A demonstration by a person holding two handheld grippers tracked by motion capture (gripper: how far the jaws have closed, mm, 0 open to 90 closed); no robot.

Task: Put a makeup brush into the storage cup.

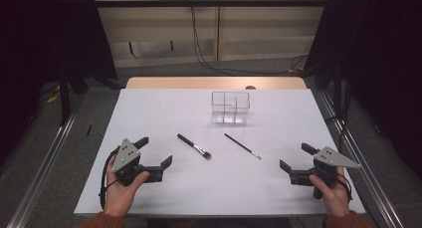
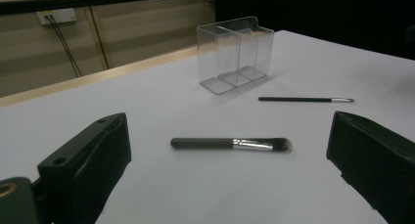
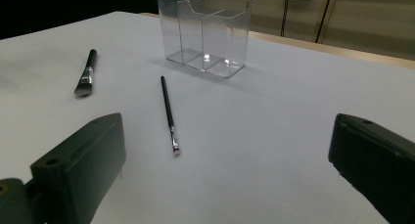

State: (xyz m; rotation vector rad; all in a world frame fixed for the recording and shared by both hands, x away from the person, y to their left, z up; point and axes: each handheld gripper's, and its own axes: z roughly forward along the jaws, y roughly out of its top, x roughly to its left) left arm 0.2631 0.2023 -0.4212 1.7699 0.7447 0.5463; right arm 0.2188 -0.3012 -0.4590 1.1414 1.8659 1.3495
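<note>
Two makeup brushes lie flat on the white table (image 1: pixel 149 188) between your grippers, and neither is held. You hold the left gripper (image 1: pixel 155 152) near the table's left front corner with its jaws spread wide and nothing between them; in the left gripper view the thick brush (image 2: pixel 230 144) lies crosswise beyond the open jaws, handle to the left and bristles to the right. You hold the right gripper (image 1: pixel 293 156) near the right front corner, its jaws likewise spread wide and empty; in the right gripper view the thin brush (image 3: pixel 169 114) lies ahead of the jaws, nearer the left jaw, with its small metal-banded tip pointing toward the camera. In the high view the thick brush (image 1: pixel 194 146) rests just right of the left gripper, angled with its bristle end toward the front, and the thin brush (image 1: pixel 242 146) lies near it to the right, roughly parallel and apart from it. A clear plastic organizer (image 1: pixel 229 108) with divided compartments stands upright behind both brushes, toward the far middle of the table, apart from both brushes. Its compartments appear empty. Both of your hands grip the gripper bodies from below, with cables trailing toward your wrists.
</note>
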